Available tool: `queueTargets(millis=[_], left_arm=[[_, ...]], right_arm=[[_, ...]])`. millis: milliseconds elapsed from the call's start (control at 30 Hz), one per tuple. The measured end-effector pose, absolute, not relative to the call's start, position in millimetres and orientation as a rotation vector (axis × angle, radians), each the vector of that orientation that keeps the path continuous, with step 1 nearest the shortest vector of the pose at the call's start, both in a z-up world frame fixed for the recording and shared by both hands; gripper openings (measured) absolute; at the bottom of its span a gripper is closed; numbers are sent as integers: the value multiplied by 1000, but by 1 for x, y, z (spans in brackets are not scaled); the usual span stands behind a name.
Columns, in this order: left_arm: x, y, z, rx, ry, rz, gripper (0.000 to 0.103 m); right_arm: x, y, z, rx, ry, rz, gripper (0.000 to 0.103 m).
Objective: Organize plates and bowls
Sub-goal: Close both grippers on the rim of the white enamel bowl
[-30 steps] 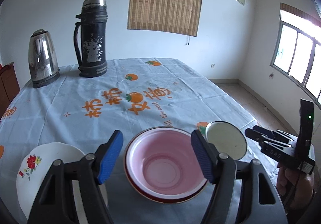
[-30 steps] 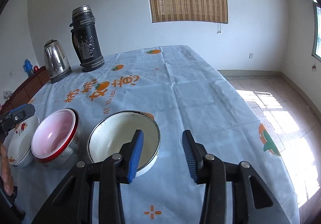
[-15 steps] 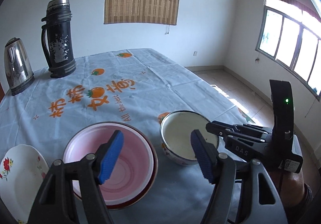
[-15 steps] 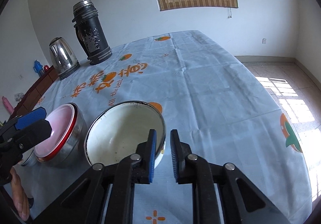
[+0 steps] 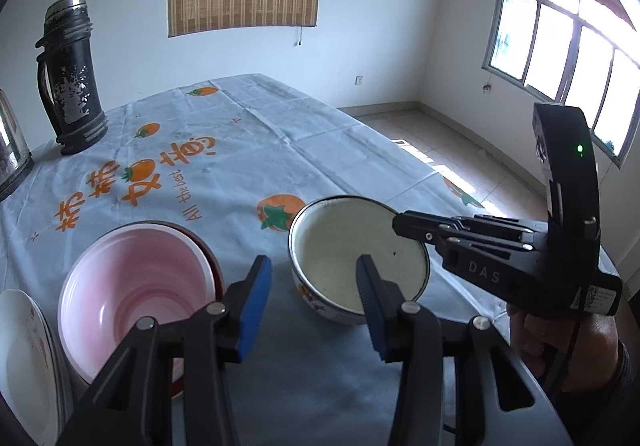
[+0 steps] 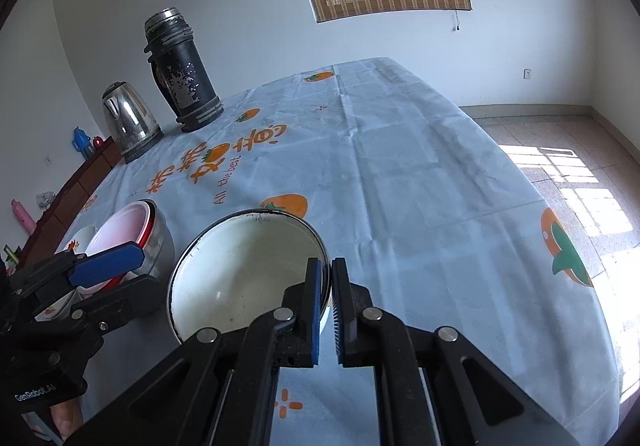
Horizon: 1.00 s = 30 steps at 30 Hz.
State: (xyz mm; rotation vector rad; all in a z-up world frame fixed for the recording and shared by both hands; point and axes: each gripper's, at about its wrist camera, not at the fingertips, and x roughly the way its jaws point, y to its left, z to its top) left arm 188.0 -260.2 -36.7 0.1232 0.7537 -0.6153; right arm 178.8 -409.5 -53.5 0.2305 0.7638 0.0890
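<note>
Right gripper (image 6: 327, 296) has its jaws pinched on the near rim of the white bowl (image 6: 244, 278) — one pad inside, one outside; left gripper (image 5: 314, 288) is closing its jaws, one pad over the same bowl's (image 5: 352, 258) inside, the other in the gap beside the pink bowl (image 5: 132, 294), neither pad pressing on the rim; the pink bowl sits in a red-rimmed bowl (image 6: 154, 234), just left of the white one; a flowered plate (image 5: 24, 358) lies further left; flask (image 6: 182, 72) and kettle (image 6: 128, 122) stand at the desk's (image 6: 400, 166) far side.
</note>
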Motion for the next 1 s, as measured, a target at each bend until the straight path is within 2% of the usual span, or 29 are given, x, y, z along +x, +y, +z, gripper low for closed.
queueTargets(millis=[100, 567, 1000], left_arm=[[188, -264, -42, 115, 780, -630, 24], [194, -271, -56, 104, 829, -602, 24], [188, -265, -47, 101, 789, -593, 23]], right_arm=[[176, -417, -56, 253, 765, 90, 6], [170, -421, -54, 266, 750, 106, 6], [169, -410, -48, 241, 762, 90, 6]])
